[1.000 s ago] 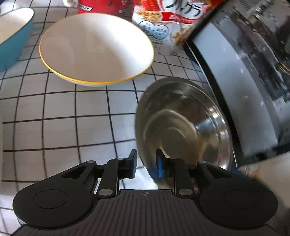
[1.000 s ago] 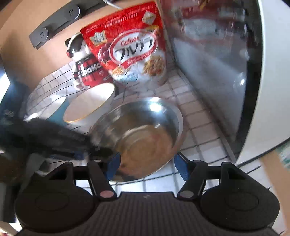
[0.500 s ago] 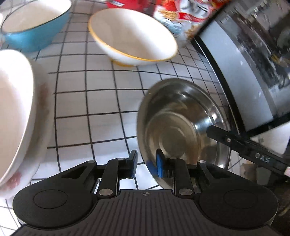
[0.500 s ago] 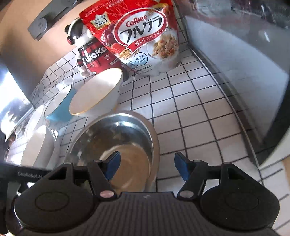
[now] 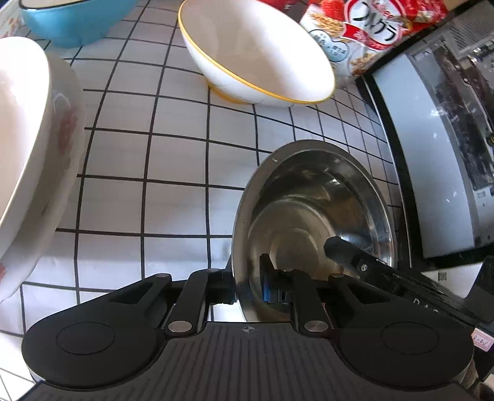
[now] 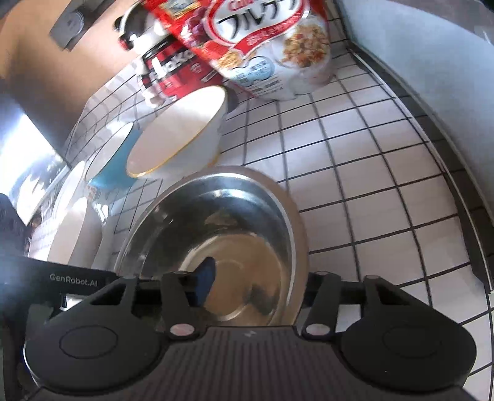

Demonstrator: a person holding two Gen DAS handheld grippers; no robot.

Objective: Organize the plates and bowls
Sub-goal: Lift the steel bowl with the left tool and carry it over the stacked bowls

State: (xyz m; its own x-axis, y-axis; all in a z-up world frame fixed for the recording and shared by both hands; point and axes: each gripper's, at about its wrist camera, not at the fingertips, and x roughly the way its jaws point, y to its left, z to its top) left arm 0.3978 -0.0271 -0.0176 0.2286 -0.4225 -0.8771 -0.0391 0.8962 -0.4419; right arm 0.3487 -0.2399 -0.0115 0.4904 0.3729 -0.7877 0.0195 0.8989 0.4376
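A steel bowl (image 5: pixel 311 216) sits on the white tiled counter (image 5: pixel 154 154). My left gripper (image 5: pixel 247 285) is shut on its near-left rim, one pad outside and the blue pad inside. In the right wrist view the steel bowl (image 6: pixel 222 222) fills the centre. My right gripper (image 6: pixel 259 271) straddles its right wall. The jaws are closing: the blue left pad (image 6: pixel 205 274) hangs inside the bowl, apart from the wall, and the right finger is hidden behind the rim. A white bowl with a yellow rim (image 5: pixel 256 52) stands beyond, with a blue bowl (image 5: pixel 77 21) further left.
A white flowered bowl (image 5: pixel 31 138) crowds the left edge. A red cereal bag (image 6: pixel 278 46) and a red tin (image 6: pixel 173 71) stand at the back wall. A dark-fronted appliance (image 5: pixel 432 154) bounds the counter on the right.
My left gripper's jaws have closed onto the steel bowl's rim. The right gripper came down over the bowl and narrowed, its left finger now inside.
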